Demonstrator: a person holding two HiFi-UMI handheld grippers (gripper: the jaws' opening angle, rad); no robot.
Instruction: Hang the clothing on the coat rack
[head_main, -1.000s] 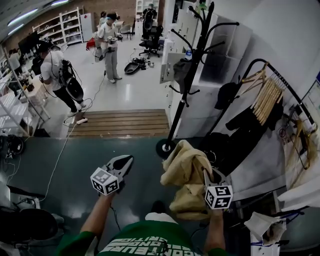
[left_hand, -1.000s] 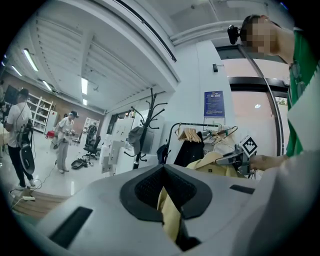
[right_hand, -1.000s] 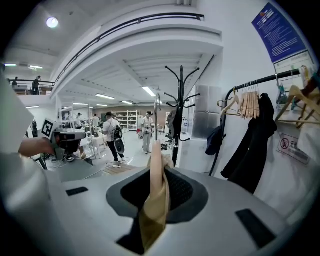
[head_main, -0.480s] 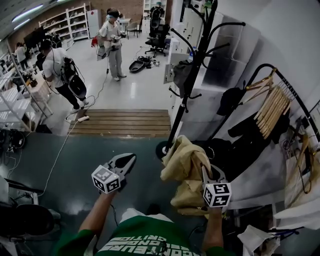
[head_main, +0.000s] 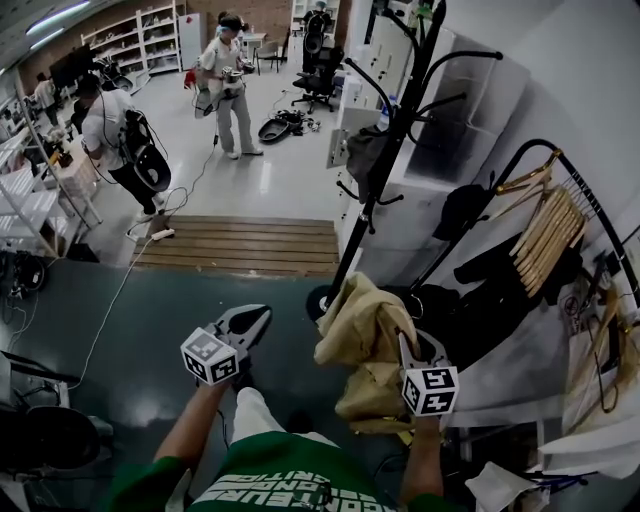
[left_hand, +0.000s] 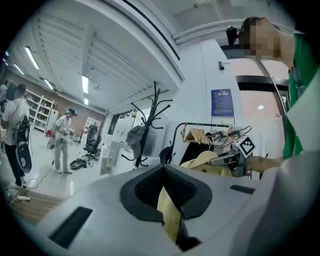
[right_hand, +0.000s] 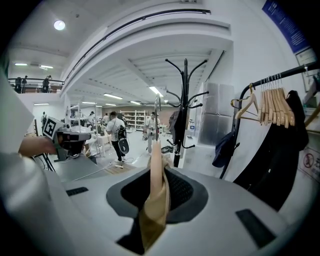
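A tan jacket hangs bunched from my right gripper, which is shut on a fold of it. The black coat rack stands just beyond, its round base partly hidden by the jacket. A dark grey item hangs on one of its hooks. My left gripper is held to the left, apart from the jacket, with nothing in it. Its jaws stand a narrow gap apart, and the jacket shows through that gap. The rack rises straight ahead in the right gripper view.
A clothes rail with wooden hangers and dark garments stands right of the rack. A wooden platform lies ahead, with a cable across the floor. Two people stand further off. A dark chair is at lower left.
The view has shifted slightly towards the rack and a light trouser leg has stepped forward. Both grippers keep their places and the jacket stays held.
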